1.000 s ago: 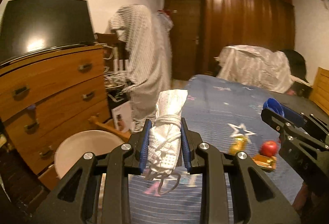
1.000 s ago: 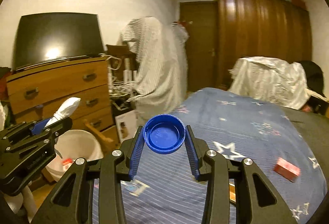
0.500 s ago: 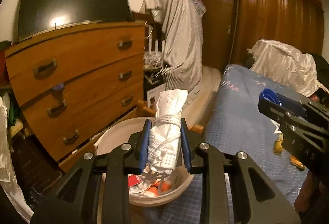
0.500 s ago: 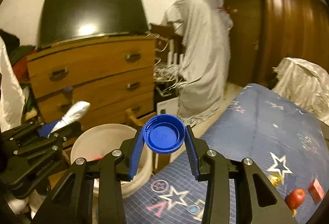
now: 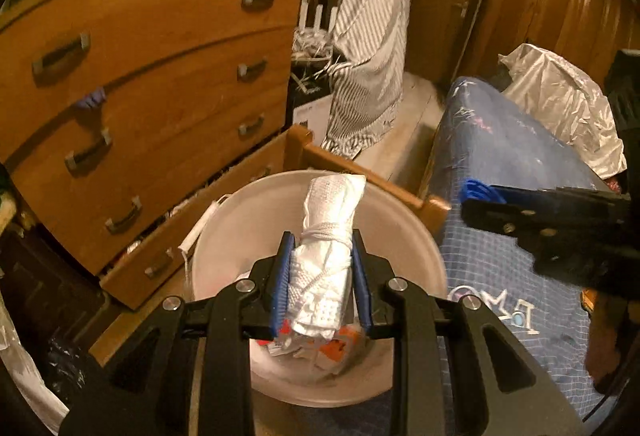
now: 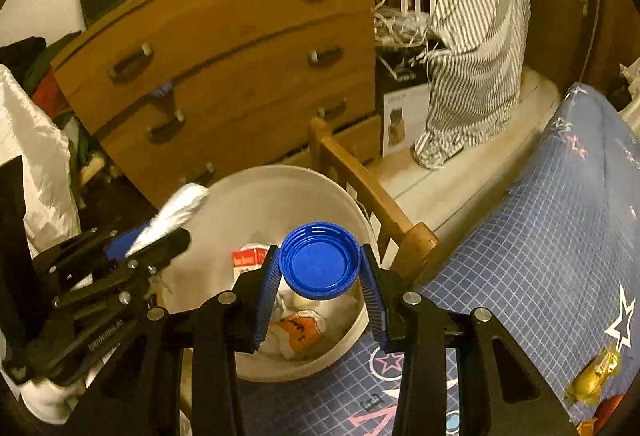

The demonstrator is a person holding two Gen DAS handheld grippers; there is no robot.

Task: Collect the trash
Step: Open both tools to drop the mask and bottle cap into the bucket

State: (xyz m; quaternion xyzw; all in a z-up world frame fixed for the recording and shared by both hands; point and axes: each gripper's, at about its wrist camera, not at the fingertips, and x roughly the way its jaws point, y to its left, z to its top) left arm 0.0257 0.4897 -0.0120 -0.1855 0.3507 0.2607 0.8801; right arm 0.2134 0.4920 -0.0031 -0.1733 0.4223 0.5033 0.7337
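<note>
Trash is partly gathered, as I judge it: the white bucket beside the bed already holds a red-and-white carton, an orange-and-white wrapper and some crumpled white paper, though how many pieces lie underneath is hard to count.

Two more pieces hang above the bucket, one in each gripper. The left gripper has its fingers clamped on a rolled white cloth bundle, tied round with cord, which stands up towards twelve o'clock over the bucket's mouth. The right gripper has its fingers pressed on a blue bottle cap, open side facing the camera, at the bucket's three o'clock rim. Neither piece is let go yet, so both drops are left to do.

On the blue star-patterned bedspread, at about four o'clock in the right wrist view, one gold foil wrapper lies near the frame's edge, with something red just below it, too cut off to name. Those likely remain to collect.

Behind the bucket stands one wooden chest of drawers, and one striped garment hangs at one o'clock.
</note>
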